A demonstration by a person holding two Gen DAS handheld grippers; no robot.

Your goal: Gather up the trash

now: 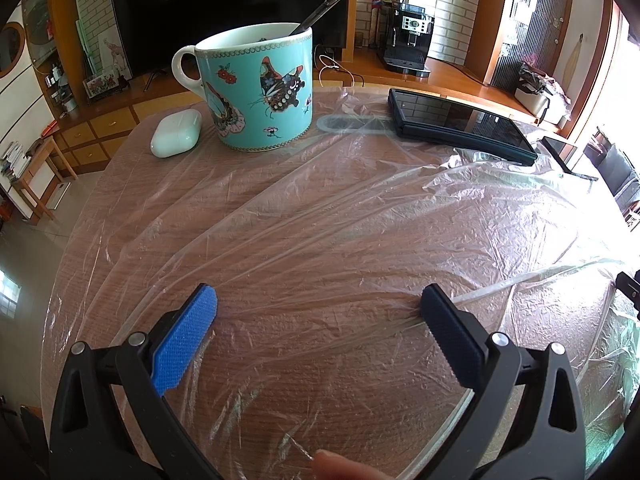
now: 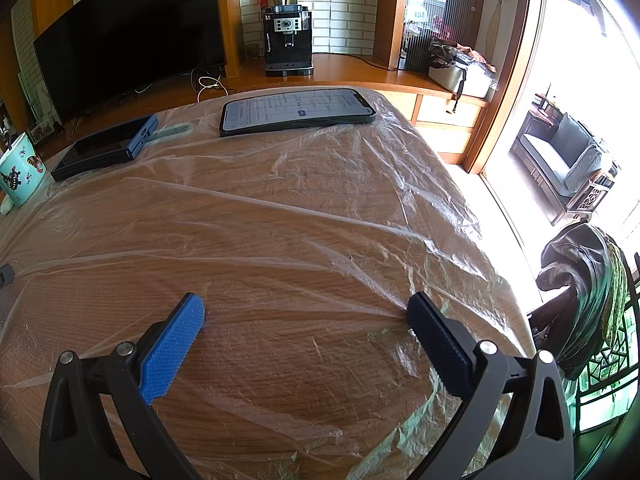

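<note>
Left tool (image 1: 318, 300): fingers spread wide, nothing between them; tips low over the plastic sheet (image 1: 360, 216), the right-hand tip seeming to touch a ridge of it.
Right tool (image 2: 306, 308): likewise spread and empty, tips just above the same sheet, the right-hand tip at a bunched crease.
Task's thing: the clear crinkled film looks like the trash; it lies spread over the table (image 1: 320, 360) directly under and ahead of both tools.
Ahead of left tool: a butterfly mug (image 1: 260, 88) with a spoon (image 1: 320, 12) in it, a white earbud case (image 1: 176, 133) just beside it, a dark folded device (image 1: 460, 122) ahead to the right.
Ahead of right tool: a lit phone (image 2: 298, 111) resting on the film's far part, the dark device ahead left.
Progress: judged barely begun; film not yet gripped or gathered, and the things on it may need clearing.
View difference: only the left view shows the earbud case and a fingertip (image 1: 340, 466) at the bottom edge; only the right shows the phone's whole lit screen.
</note>
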